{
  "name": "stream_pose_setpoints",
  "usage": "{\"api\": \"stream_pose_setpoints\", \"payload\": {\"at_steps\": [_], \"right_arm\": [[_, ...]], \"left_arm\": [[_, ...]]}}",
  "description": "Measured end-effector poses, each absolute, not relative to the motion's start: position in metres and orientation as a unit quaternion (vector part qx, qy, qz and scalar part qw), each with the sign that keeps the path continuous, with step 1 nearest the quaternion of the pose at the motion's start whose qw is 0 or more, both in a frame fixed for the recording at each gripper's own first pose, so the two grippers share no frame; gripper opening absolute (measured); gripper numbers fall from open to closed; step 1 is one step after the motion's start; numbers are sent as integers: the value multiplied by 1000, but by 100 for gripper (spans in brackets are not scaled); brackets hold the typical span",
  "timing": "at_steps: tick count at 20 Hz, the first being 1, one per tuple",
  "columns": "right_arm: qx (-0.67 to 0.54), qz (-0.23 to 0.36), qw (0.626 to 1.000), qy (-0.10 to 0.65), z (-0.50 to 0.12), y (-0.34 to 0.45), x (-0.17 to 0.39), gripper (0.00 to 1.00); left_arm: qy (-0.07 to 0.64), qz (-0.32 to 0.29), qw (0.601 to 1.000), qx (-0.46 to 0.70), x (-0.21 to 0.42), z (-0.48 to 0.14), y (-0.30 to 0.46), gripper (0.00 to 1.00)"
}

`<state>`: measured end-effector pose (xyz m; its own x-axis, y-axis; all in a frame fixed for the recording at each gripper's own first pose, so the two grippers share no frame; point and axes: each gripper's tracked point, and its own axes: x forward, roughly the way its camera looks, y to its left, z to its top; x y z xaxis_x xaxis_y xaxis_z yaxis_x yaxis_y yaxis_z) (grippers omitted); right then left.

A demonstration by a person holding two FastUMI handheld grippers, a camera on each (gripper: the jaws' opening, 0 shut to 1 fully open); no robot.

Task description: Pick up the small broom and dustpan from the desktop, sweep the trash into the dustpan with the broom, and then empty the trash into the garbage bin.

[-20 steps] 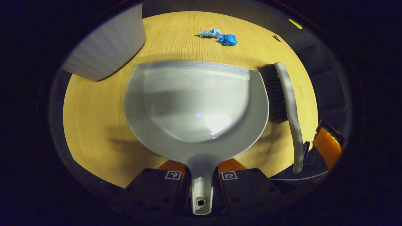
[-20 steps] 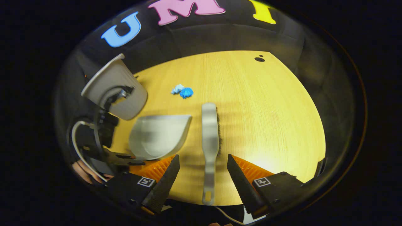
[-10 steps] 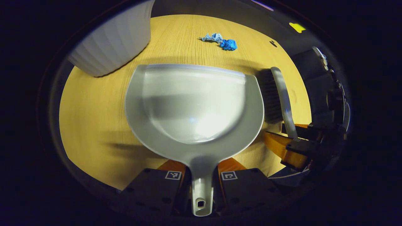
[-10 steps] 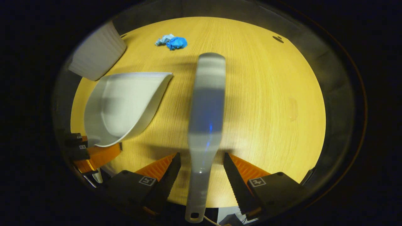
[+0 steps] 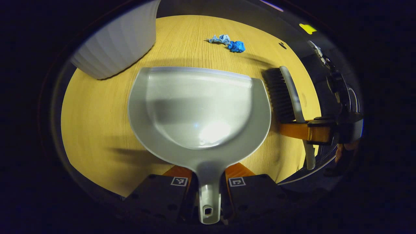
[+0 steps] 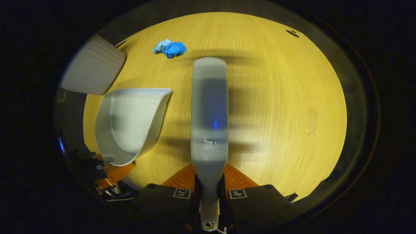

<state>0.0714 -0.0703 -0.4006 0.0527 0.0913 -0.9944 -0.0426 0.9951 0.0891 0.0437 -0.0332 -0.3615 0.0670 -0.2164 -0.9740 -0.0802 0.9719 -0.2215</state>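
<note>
On the wood-grain desktop [image 6: 276, 97], left gripper [image 5: 208, 182] pinches smooth dustpan [image 5: 198, 107], right gripper [image 6: 209, 191] pinches broom [image 6: 209, 107].

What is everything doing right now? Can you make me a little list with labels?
left gripper: shut on the dustpan handle
right gripper: shut on the broom handle
broom: bristles facing the dustpan's side
trash: two crumpled blue scraps on the desktop, beyond the dustpan's front edge, not swept yet
garbage bin: white, ribbed, standing far left on the desktop
dustpan inside: empty
</note>
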Motion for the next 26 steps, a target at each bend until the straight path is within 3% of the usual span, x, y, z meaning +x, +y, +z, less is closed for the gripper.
{"api": "stream_pose_setpoints", "payload": {"at_steps": [3, 4, 9, 16, 20, 26], "right_arm": [[11, 57, 731, 680, -389, -78, 98, 31], [-1, 60, 735, 676, -386, -84, 113, 27], [-54, 64, 755, 650, -373, -105, 203, 27], [-147, 135, 737, 646, -396, -81, 307, 27], [-195, 181, 703, 659, -416, -61, 311, 27], [-234, 291, 635, 676, -419, -21, 259, 26]], "left_arm": [[685, -59, 721, -81, 43, -361, -23, 30], [687, -61, 721, -65, 44, -361, -17, 29], [694, -90, 714, -10, 55, -351, 10, 30], [707, -134, 690, 80, 85, -351, 41, 29], [704, -154, 685, 108, 99, -352, 50, 29], [689, -185, 689, 127, 110, -358, 55, 29]]}}
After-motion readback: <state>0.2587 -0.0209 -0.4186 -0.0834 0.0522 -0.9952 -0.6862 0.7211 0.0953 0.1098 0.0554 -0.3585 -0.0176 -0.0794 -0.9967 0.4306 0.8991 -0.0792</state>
